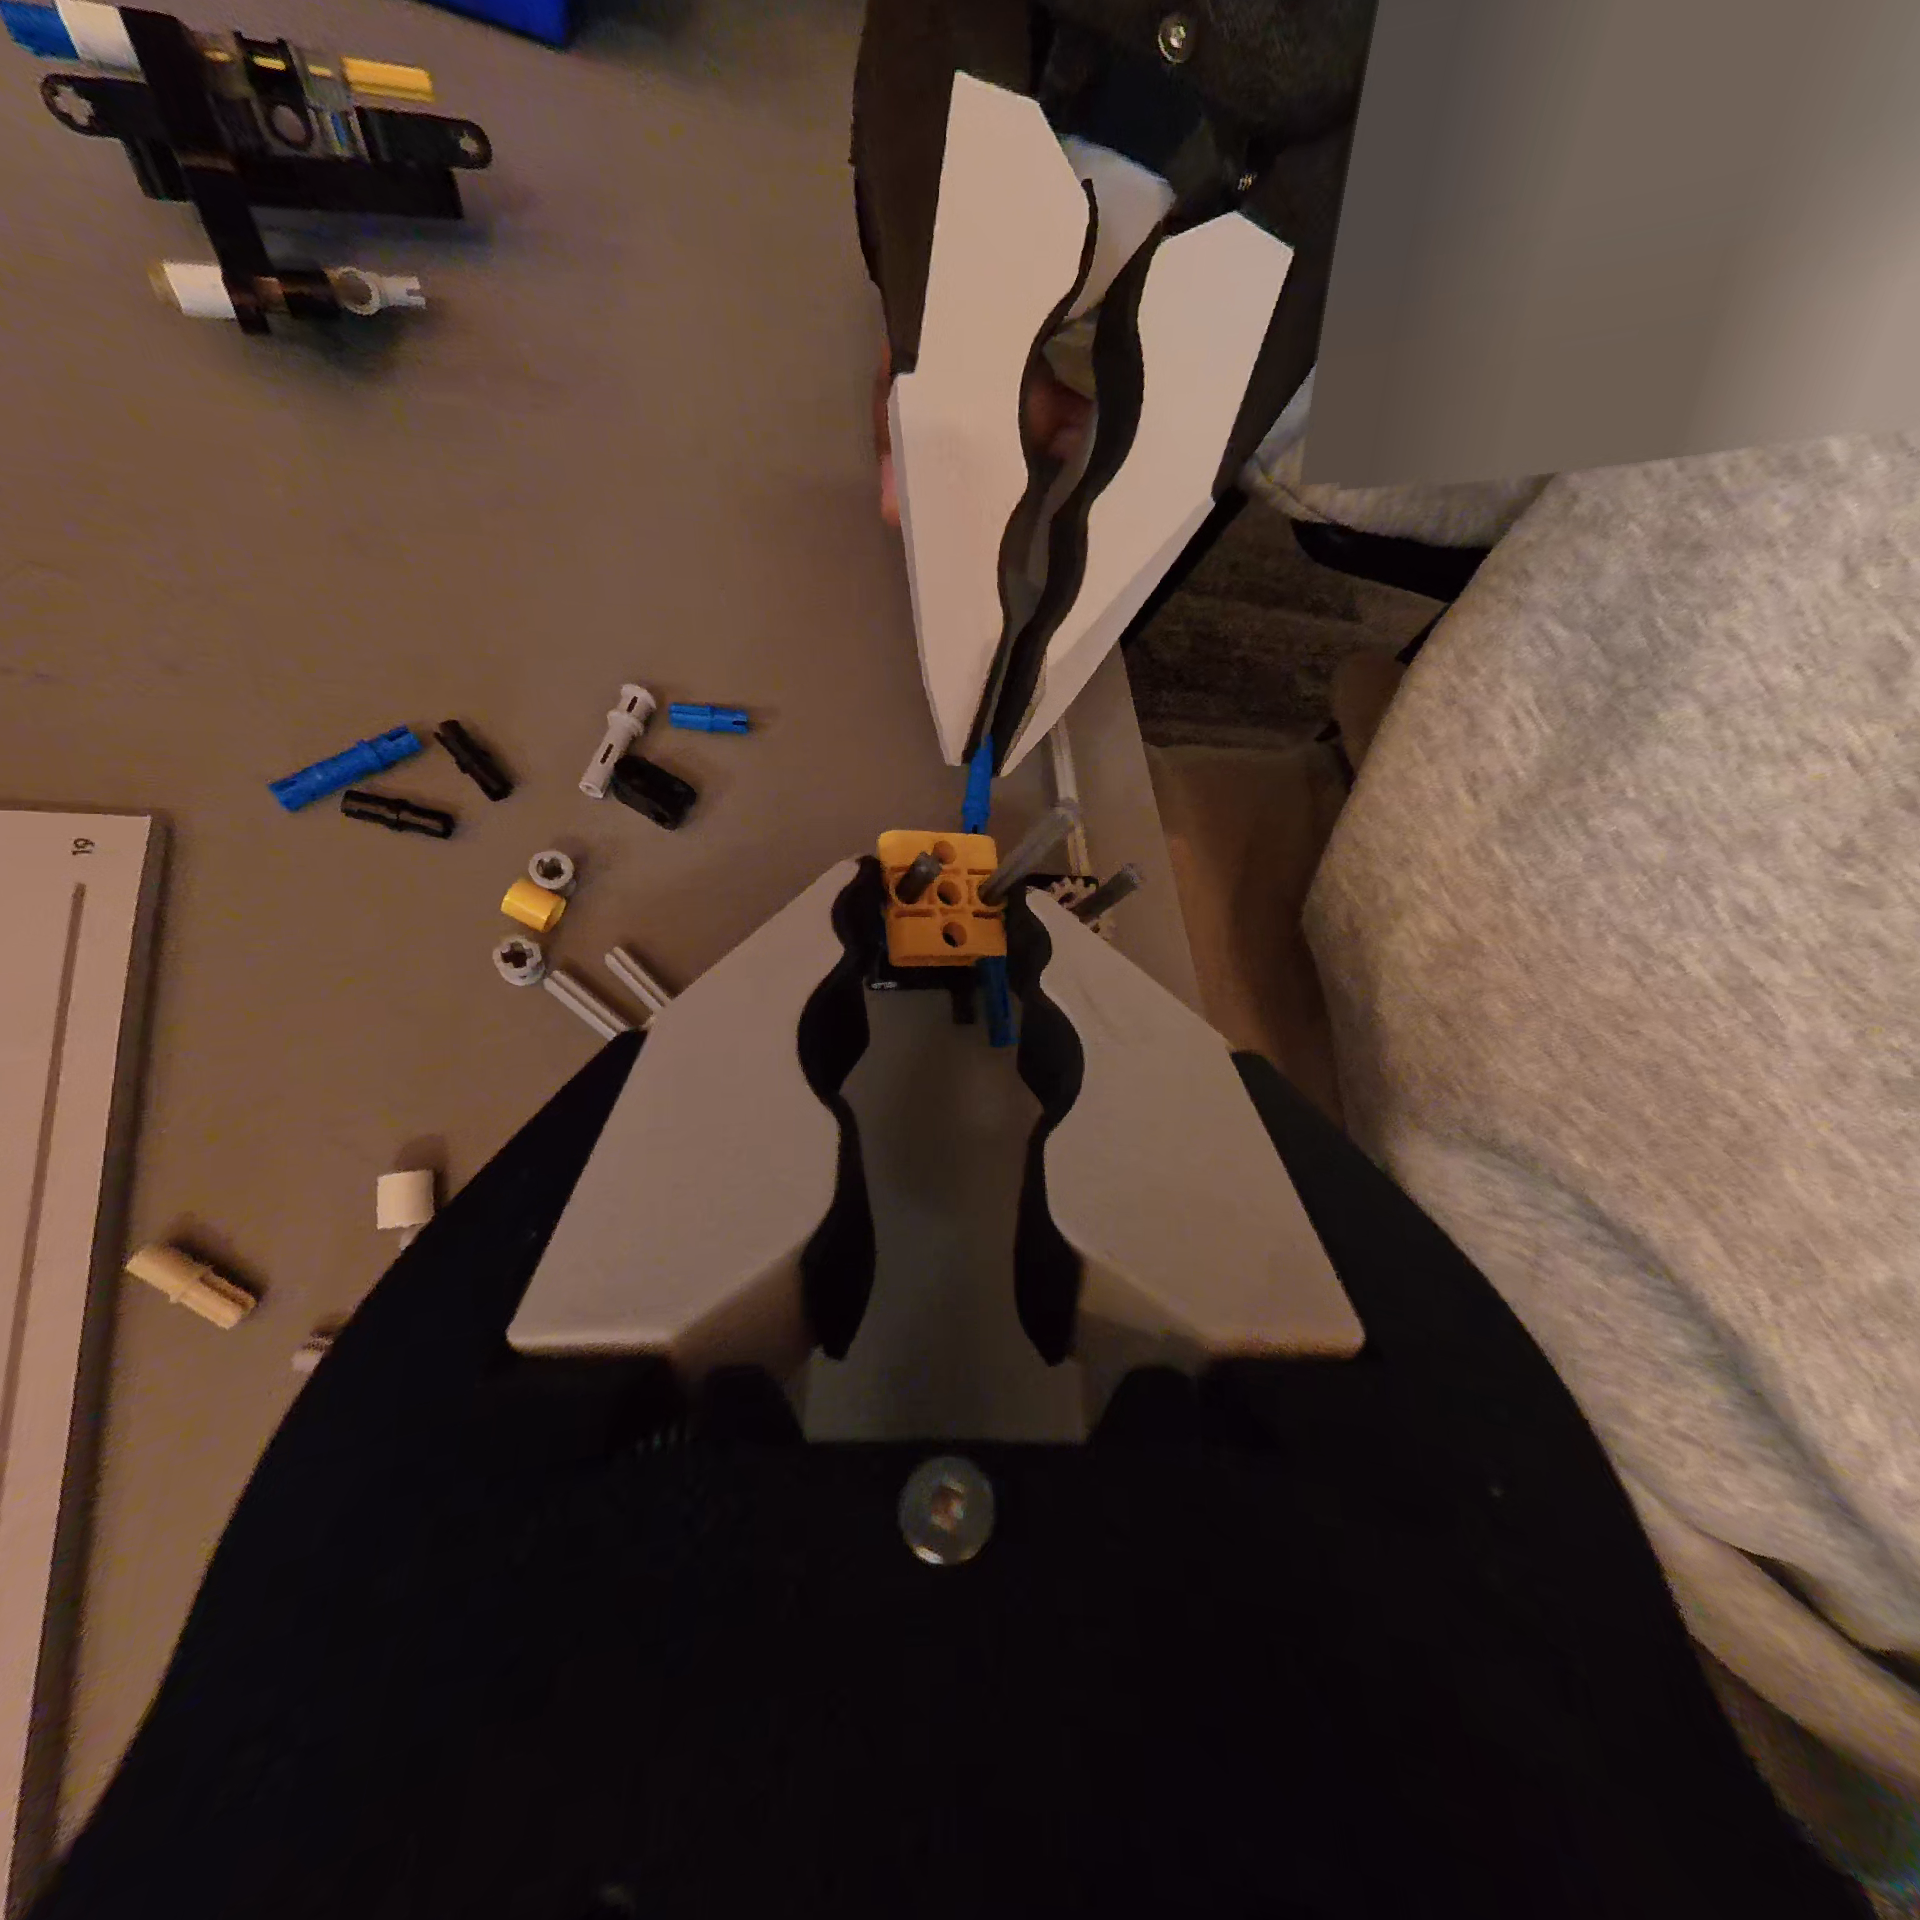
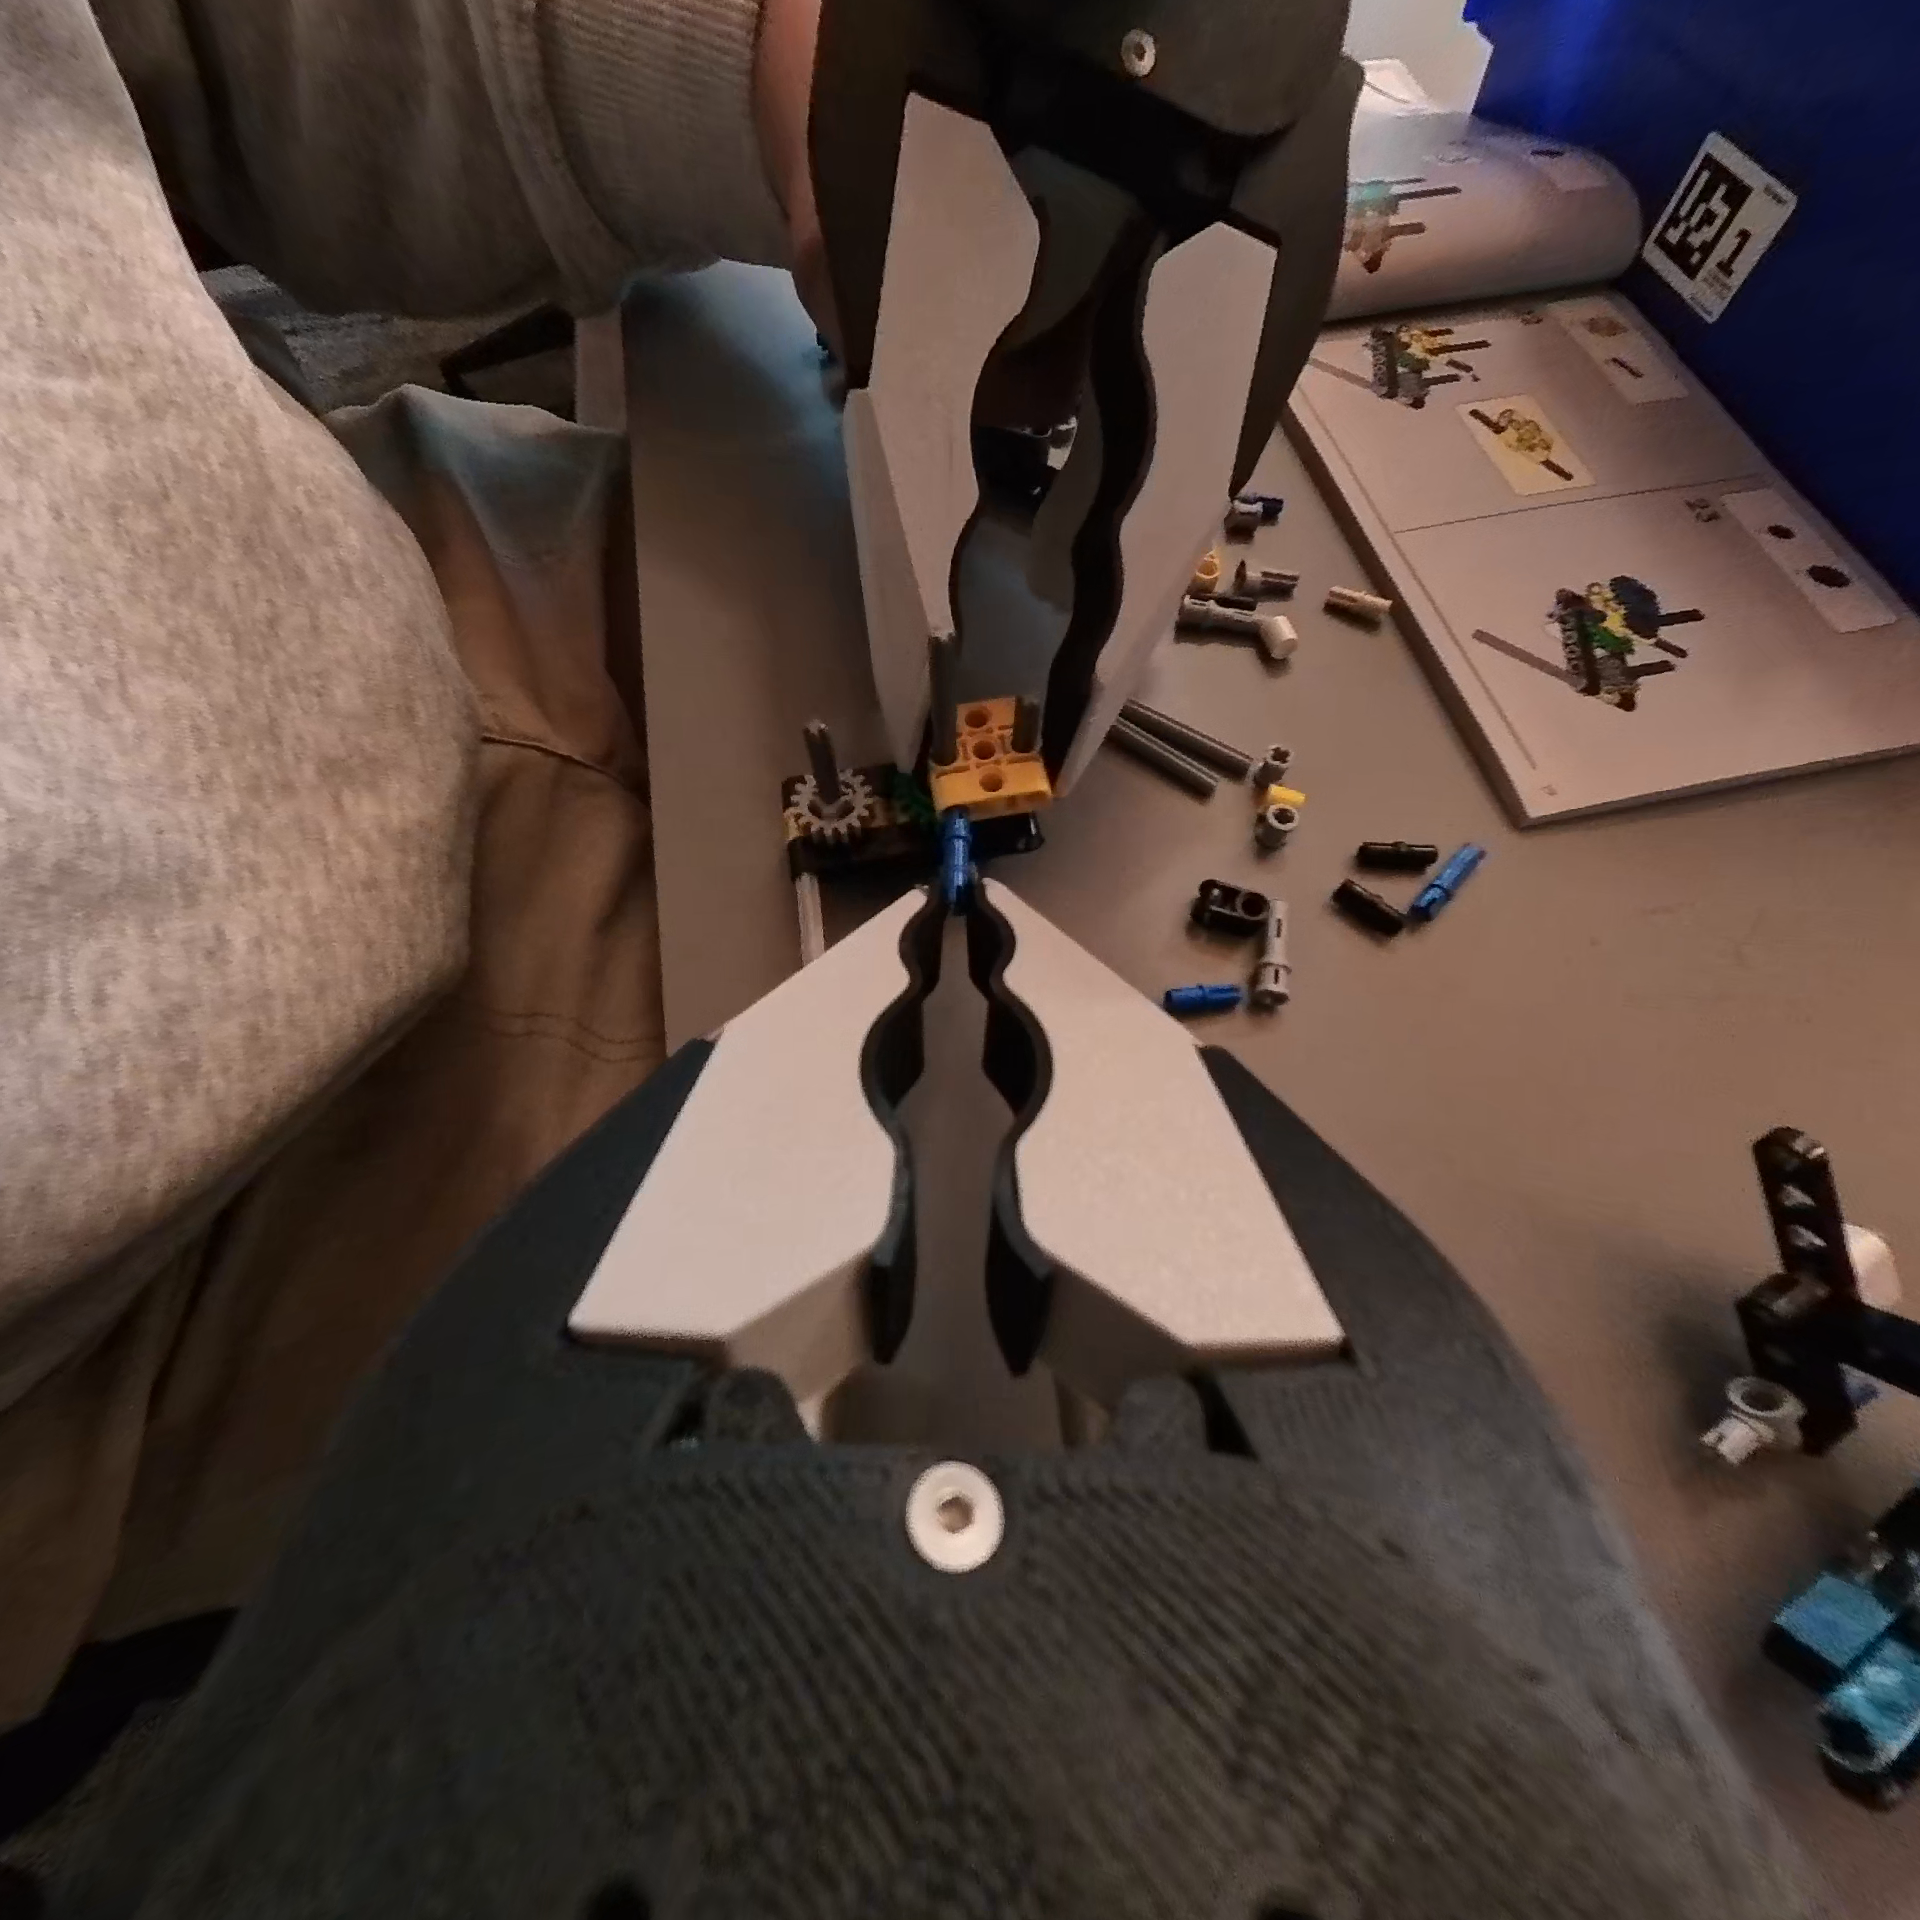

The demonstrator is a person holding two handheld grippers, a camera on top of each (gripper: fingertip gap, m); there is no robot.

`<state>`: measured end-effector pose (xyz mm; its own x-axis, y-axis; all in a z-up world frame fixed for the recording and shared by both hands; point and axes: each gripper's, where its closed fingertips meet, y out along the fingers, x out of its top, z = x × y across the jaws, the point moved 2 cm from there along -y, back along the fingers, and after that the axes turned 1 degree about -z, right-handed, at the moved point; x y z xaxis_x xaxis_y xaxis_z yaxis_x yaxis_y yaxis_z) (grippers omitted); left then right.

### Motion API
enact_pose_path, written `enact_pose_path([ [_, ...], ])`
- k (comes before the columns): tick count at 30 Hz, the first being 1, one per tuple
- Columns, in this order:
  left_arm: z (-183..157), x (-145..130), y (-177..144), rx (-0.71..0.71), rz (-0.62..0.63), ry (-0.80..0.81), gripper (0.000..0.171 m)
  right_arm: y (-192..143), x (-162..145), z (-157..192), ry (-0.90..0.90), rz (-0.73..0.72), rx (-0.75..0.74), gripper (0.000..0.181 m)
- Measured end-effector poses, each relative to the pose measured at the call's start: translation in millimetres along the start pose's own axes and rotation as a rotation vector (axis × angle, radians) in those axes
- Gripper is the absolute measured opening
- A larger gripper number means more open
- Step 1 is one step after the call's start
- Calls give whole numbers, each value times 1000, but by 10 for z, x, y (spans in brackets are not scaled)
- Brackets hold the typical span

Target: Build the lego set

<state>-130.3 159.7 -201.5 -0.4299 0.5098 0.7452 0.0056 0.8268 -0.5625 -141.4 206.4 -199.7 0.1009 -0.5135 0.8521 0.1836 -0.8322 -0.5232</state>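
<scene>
My left gripper (image 1: 943,896) is shut on a small assembly: a yellow holed block (image 1: 951,935) with grey axles through it, joined to a black part with a grey gear (image 2: 826,808). It holds the assembly at the table's near edge. My right gripper (image 2: 956,896) is shut on a blue pin (image 2: 956,844), whose far end meets the assembly just below the yellow block (image 2: 989,781). In the left wrist view the right gripper (image 1: 977,753) comes in from above with the blue pin (image 1: 977,795) at its tips. In the right wrist view the left gripper (image 2: 992,764) reaches in from the top.
Loose blue, black and grey pins (image 1: 348,771) and bushes lie on the grey table (image 1: 623,520). A black sub-assembly (image 1: 260,145) sits far left, an open instruction booklet (image 2: 1621,582) and a blue bin (image 2: 1787,125) beyond. A person's grey clothing (image 1: 1662,935) fills the table's edge side. My two grippers' fingertips are within a few centimetres of each other.
</scene>
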Motion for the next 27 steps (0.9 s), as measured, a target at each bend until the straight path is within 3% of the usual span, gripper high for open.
enact_pose_path([
  [20, -39, -13, 18, -101, 21, -62, 21, -2, -2, 83, -60, -2, 48, 2],
  [27, -46, -13, 22, -114, 24, -58, 22, 21, -41, 90, -161, 25, 55, 2],
])
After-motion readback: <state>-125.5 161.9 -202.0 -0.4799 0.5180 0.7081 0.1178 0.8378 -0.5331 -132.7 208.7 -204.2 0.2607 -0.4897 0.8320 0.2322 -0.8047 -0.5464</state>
